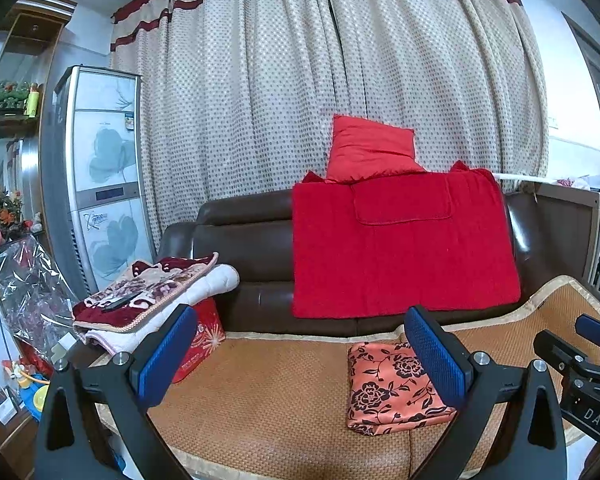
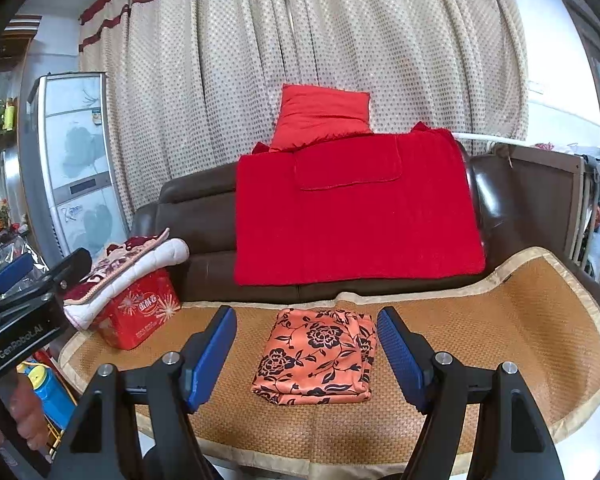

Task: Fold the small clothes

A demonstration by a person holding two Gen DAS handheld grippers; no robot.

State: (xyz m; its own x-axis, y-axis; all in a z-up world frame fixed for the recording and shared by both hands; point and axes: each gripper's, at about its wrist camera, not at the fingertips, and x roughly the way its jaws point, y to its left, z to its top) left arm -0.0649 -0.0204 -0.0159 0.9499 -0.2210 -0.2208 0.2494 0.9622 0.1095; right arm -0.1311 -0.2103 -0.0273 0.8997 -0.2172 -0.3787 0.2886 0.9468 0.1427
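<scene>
the orange floral garment lies folded into a neat, flat packet on the woven mat that covers the sofa seat, apart from the red box and the stacked blankets off to its left. neither gripper touches it. the right gripper hangs above and on the near side of it with its jaws spread wide and empty; from that wrist the packet sits dead centre between the two blue pads, its longer side running away toward the sofa back. the left gripper is also wide open and holds nothing, and from its view the garment lies to the right, partly behind its right pad. so the right hand looks better lined up. judging by the tidy packet, folding of this piece seems done.
</scene>
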